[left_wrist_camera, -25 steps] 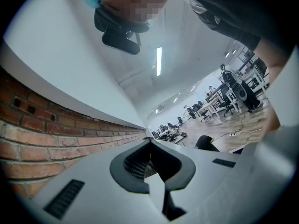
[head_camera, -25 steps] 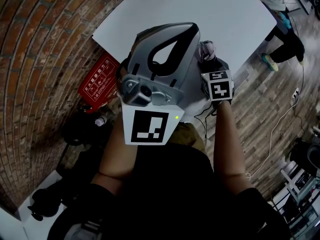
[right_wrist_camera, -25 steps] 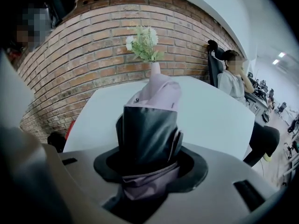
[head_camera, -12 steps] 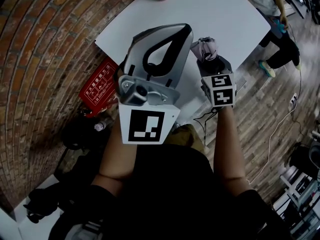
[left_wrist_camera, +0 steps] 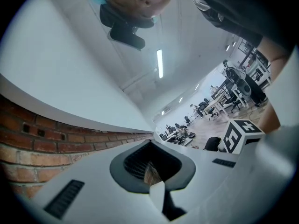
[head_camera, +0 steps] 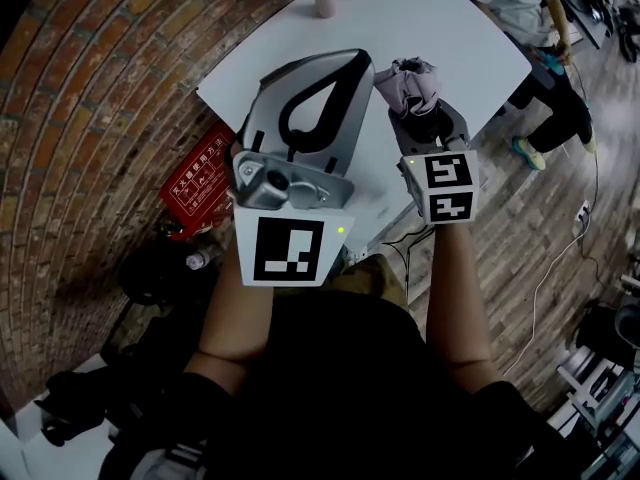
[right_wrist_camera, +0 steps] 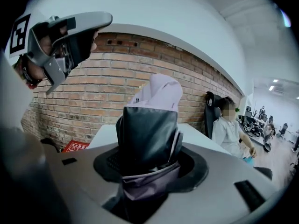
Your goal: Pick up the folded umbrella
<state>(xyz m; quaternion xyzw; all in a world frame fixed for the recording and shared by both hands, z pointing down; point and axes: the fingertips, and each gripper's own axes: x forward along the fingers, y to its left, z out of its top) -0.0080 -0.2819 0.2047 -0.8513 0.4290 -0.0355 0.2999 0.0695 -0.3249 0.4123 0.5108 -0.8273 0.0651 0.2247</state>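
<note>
My right gripper is clamped about halfway closed on the folded umbrella, the jaws pressing either side of its lower body so that the dark middle section and the pale lilac top stand up out of the grip. It looks light to me, but soft on the outside: loose fabric bunched over a stiff core, and some lilac cloth is squeezed out below the jaws. I judge the safe hold to be around the thick middle, where the folded ribs give the pads something firm; a grip on cloth alone could slide. From the head view the umbrella sits in the air above the near edge of the white table, touching nothing but my jaws. My left gripper hangs just beside it, jaws together with nothing between them. Beyond the table is a brick wall.
</note>
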